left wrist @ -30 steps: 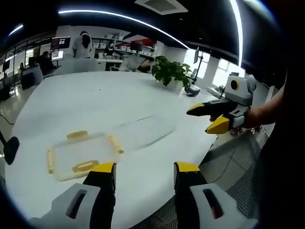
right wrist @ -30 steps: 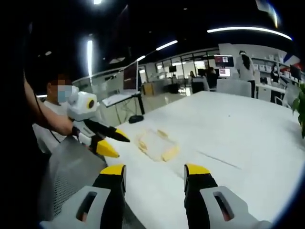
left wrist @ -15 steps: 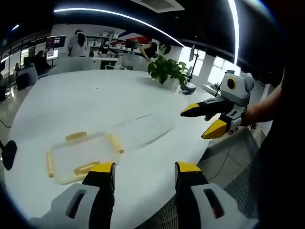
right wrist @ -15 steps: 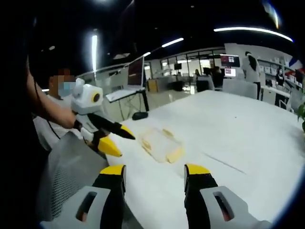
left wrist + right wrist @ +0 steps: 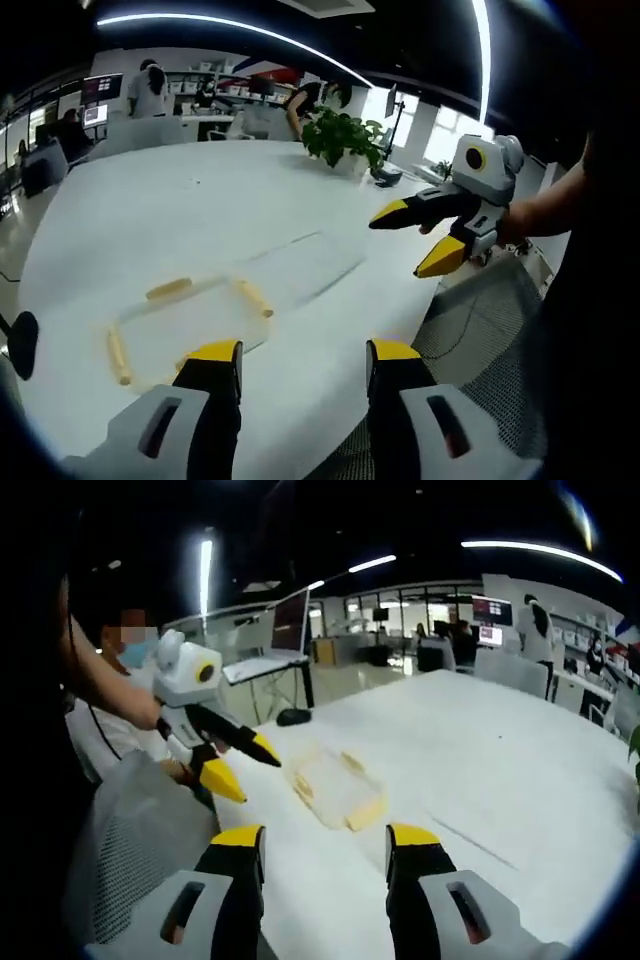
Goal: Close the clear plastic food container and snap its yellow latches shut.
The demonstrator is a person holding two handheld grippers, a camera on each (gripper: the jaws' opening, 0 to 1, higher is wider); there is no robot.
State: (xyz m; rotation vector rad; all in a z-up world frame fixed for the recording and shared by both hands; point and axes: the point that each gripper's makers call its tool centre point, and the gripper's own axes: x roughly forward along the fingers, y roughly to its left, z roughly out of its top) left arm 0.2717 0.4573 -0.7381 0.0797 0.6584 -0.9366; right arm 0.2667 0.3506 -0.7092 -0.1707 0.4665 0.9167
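The clear container base (image 5: 185, 322) lies open on the white table (image 5: 150, 220), with yellow latches (image 5: 253, 297) around its rim. Its clear lid (image 5: 300, 265) lies flat on the table just to the right of it. My left gripper (image 5: 305, 362) is open and empty, hovering just in front of the base. My right gripper (image 5: 398, 247) hangs open above the table edge, right of the lid. In the right gripper view, the base (image 5: 335, 785) sits ahead of my open right gripper (image 5: 325, 840). The left gripper (image 5: 257, 778) hovers open at its left side.
A potted plant (image 5: 340, 140) stands at the far side of the table. A grey mesh chair (image 5: 480, 320) is at the near table edge, also the chair (image 5: 140, 850). A monitor (image 5: 290, 625) and desks with people are in the background.
Both grippers have drifted a little closer to the container, still open. The base and lid have not moved on the table.
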